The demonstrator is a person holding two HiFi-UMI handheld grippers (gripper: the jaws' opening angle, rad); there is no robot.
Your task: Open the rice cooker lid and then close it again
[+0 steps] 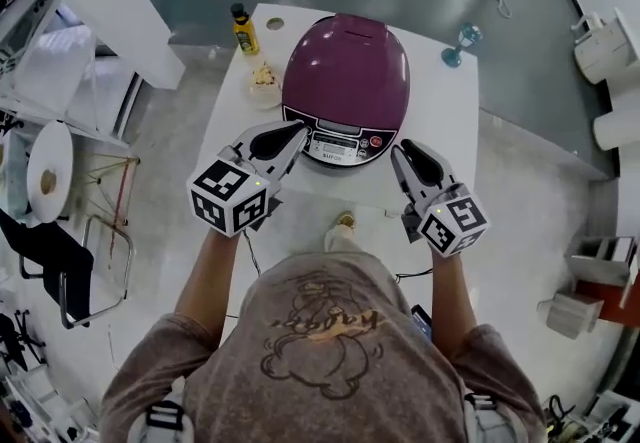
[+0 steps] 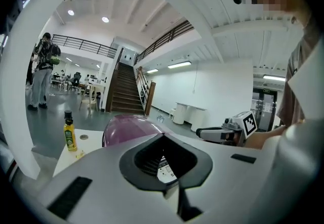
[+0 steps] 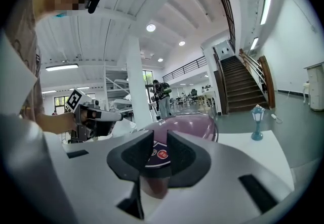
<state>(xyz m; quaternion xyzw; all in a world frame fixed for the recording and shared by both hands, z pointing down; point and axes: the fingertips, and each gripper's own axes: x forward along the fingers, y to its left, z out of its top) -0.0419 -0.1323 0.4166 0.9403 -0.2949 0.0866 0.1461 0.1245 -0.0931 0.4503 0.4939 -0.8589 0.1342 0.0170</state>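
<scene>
Ok, here's what I've got on my screens. The purple rice cooker (image 1: 345, 81) sits in the middle of the white table (image 1: 445, 131) with its control panel (image 1: 338, 144) facing the person. Its lid (image 1: 348, 51) is down and closed.

Both claws hover at the front of the cooker, one on either side of the panel, pointing roughly level at it. The left gripper (image 1: 298, 130) has its jaws together with the tips meeting and nothing in them. In its own view I just see a bit of the panel through the hole behind the tips. The right gripper (image 1: 402, 151) has its jaws a narrow crack apart and it's empty. The cooker's red button (image 3: 162, 154) shows beyond the gap.

From overhead the left tips look like they're right at the cooker's front edge. I honestly can't tell if they touch it.

Other stuff on the table:
- A yellow bottle (image 1: 243, 29) with a dark cap stands at the far left corner.
- A small dish (image 1: 263, 81) sits just beside the cooker on its left.
- A little blue lantern ornament (image 1: 462, 43) stands at the far right corner, well apart from the cooker.
</scene>
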